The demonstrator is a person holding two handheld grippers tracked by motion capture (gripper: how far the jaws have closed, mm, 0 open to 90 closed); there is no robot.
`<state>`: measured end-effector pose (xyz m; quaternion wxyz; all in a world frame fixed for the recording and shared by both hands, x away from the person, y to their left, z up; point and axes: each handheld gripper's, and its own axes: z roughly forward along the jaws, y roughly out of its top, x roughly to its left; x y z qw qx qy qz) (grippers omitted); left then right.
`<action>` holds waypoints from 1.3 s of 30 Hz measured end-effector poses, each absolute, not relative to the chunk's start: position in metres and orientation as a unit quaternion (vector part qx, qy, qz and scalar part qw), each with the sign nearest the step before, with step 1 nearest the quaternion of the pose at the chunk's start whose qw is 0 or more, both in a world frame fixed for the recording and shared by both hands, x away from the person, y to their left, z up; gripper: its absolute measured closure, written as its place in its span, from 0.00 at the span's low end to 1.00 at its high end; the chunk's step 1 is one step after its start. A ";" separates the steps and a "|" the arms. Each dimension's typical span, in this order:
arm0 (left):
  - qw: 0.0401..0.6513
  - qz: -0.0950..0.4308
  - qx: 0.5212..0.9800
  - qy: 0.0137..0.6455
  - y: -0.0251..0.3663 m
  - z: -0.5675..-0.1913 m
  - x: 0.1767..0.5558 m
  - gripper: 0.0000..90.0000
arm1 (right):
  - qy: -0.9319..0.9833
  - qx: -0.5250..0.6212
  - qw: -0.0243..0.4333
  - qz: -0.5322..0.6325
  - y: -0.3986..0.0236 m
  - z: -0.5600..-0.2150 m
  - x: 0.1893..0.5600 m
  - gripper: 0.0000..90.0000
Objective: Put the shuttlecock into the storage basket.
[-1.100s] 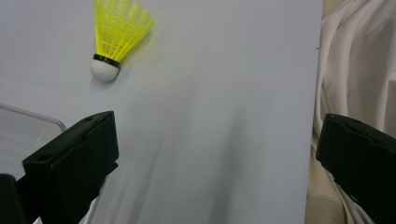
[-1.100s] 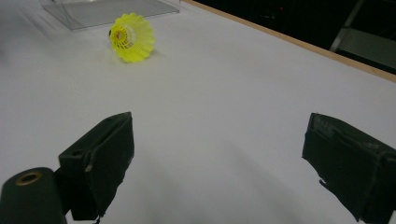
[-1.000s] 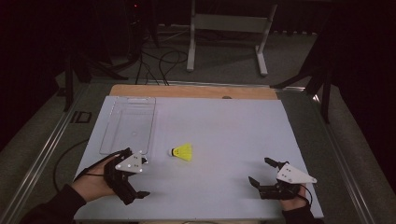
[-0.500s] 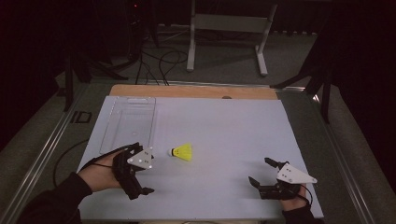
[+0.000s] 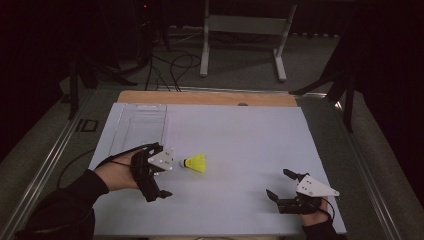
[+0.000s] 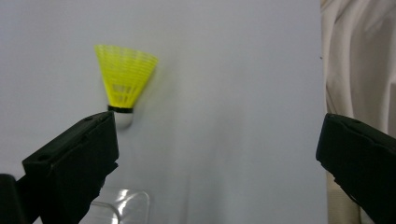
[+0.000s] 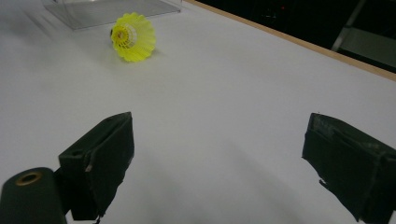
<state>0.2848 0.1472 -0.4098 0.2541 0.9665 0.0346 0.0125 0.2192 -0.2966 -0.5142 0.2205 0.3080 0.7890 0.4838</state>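
shuttlecock point(image 5: 195, 162) on table point(image 5: 240, 145), just beside left gripper point(image 5: 161, 176)

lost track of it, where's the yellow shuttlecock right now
In the high view the yellow shuttlecock lies on the white table, left of centre, just right of the left claw and near the clear tray.

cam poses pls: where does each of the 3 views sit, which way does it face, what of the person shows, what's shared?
High view: above the person's side, facing forward and down on the table; both forearms show, with the left gripper and right gripper.
Left gripper view: on the left gripper, looking between its open jaws.
Right gripper view: on the right gripper, facing low across the table, jaws open.
Shared: the yellow shuttlecock in all three.
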 end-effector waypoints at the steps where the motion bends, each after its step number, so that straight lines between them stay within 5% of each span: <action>1: 0.254 0.015 0.966 0.034 0.146 -0.409 0.287 0.00 | 0.788 0.309 0.221 0.484 -0.296 -0.514 0.219 0.10; 25: 0.263 0.029 0.964 0.020 0.127 -0.420 0.338 0.00 | 0.791 0.307 0.219 0.482 -0.296 -0.515 0.219 0.10; 39: 0.207 0.014 0.978 0.019 0.110 -0.461 0.358 0.00 | 0.794 0.305 0.214 0.481 -0.295 -0.516 0.219 0.10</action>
